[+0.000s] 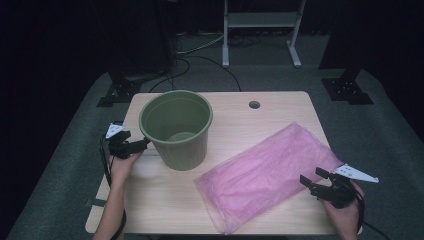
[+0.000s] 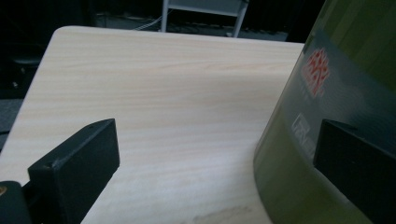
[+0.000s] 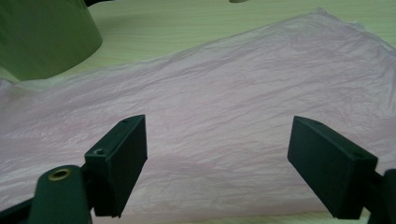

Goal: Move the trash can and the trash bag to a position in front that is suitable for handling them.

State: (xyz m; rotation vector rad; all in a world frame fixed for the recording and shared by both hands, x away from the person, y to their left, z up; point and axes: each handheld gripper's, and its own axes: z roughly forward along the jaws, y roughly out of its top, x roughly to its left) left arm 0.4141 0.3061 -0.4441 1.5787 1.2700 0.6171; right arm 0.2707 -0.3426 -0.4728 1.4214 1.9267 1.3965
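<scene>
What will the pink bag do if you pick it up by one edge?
The pink bag looks thin, see-through and wrinkly, so it will probably droop and fold rather than stay flat. It likely weighs very little. The open right gripper could slip on such smooth film.

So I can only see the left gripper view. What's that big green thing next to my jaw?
Observer: A green bucket, standing upright with its top open.
Operator: Is anything else on the table?
Observer: Yes, a pink plastic bag lies flat to the right of the bucket.
Operator: And where's my other gripper?
Observer: The right gripper is at the bag's near right edge, jaws open.
</scene>
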